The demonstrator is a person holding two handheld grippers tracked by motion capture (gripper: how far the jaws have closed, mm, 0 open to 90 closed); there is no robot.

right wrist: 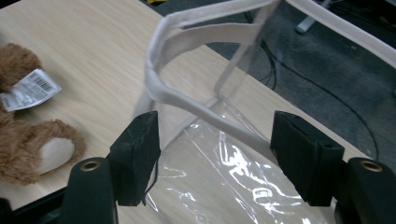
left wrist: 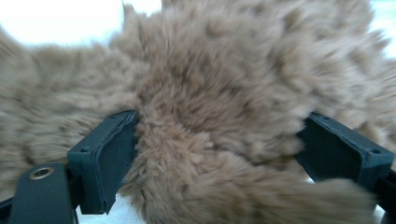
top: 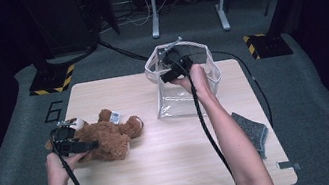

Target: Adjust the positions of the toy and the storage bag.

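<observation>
A brown teddy bear [top: 109, 137] lies on its side at the left of the wooden table [top: 174, 162], a white tag [top: 115, 117] on it. My left gripper [top: 91, 146] is at the bear's near side. In the left gripper view its jaws stand wide apart, and the bear's fur [left wrist: 224, 93] bulges between them [left wrist: 219, 144]. A clear plastic bag [top: 174, 103] with a white rim stands at the table's far middle. My right gripper [top: 167, 78] hovers over the bag's mouth. It is open, with the white rim strap [right wrist: 187, 100] running loosely between its jaws [right wrist: 217, 135].
A grey cloth [top: 252, 131] lies near the table's right edge. Cables trail from both grippers over the table. Beyond the far edge are grey carpet, a metal frame's legs [top: 156, 23] and yellow-black striped floor plates [top: 56, 80]. The bear's foot [right wrist: 51, 154] shows in the right gripper view.
</observation>
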